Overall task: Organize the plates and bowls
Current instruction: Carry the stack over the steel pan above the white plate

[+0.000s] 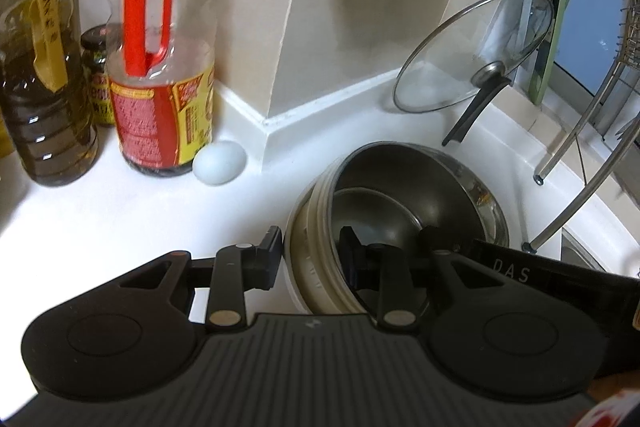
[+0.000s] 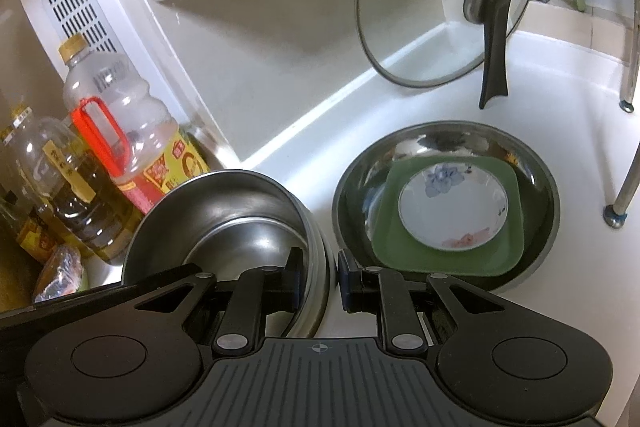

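A stack of bowls, steel ones nested in a cream outer bowl, hangs tilted over the white counter. My left gripper is shut on its near-left rim, one finger outside and one inside. My right gripper is shut on the opposite rim of the same steel bowl stack. Right of it on the counter stands a wide steel basin. In the basin lies a green square plate with a small white floral dish on it.
Two oil bottles, a dark jar and a pale egg stand at the back left by the wall. A glass lid leans at the back. Metal rack legs stand at the right.
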The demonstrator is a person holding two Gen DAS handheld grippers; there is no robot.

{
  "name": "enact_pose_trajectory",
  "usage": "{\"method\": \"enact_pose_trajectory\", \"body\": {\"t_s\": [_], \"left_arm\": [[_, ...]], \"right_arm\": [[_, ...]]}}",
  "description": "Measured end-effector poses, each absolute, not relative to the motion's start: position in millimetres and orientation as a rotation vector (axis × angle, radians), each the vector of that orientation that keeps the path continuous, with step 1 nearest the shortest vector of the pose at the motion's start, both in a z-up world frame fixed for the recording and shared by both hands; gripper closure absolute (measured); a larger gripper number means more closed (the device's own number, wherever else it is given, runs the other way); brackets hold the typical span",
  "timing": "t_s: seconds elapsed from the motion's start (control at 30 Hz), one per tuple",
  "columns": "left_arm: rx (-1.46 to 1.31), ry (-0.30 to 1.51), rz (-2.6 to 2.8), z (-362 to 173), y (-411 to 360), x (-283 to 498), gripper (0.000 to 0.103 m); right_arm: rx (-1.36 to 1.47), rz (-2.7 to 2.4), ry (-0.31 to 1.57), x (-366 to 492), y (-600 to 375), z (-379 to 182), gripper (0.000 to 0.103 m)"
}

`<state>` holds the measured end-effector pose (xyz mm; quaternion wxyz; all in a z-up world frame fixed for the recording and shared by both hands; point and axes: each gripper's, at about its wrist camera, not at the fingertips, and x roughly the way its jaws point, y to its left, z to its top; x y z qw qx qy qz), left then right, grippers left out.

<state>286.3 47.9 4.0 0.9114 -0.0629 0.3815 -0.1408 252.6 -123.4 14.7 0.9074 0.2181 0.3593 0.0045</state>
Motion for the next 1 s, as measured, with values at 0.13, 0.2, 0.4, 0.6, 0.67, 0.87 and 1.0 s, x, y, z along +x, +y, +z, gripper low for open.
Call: {"method": "enact_pose_trajectory", "body": {"t_s": [0.13, 0.2, 0.4, 0.6, 0.67, 0.87, 1.0], "left_arm": [[-0.13, 0.774, -0.306, 9.5, 40.5, 291.1, 0.076], [-0.132, 0.773, -0.316, 11.3, 36.1, 294.7, 0.076], [-0.129, 0.774, -0.356, 14.5, 17.4, 307.6, 0.076], [-0.122, 0.781, -0.395, 13.7, -5.9, 323.4, 0.076], [-0.117, 0.784, -0.407, 13.3, -14.3, 329.2, 0.076], [-0.095, 0.797, -0.444, 8.6, -43.1, 348.3, 0.076], [-0.09, 0.813, -0.463, 4.2, -60.5, 362.7, 0.077]], "right_arm": [[0.447, -0.007, 0.72, 255.7, -131.4, 21.3, 0.084], [0.445, -0.017, 0.712, 257.0, -135.8, 24.3, 0.084], [0.44, -0.057, 0.69, 262.1, -153.5, 31.1, 0.084], [0.46, -0.101, 0.694, 267.4, -175.1, 30.1, 0.084], [0.471, -0.116, 0.698, 269.6, -183.7, 28.6, 0.084], [0.496, -0.164, 0.705, 278.7, -209.6, 23.3, 0.084], [0.492, -0.194, 0.71, 286.8, -224.5, 20.5, 0.085]]}}
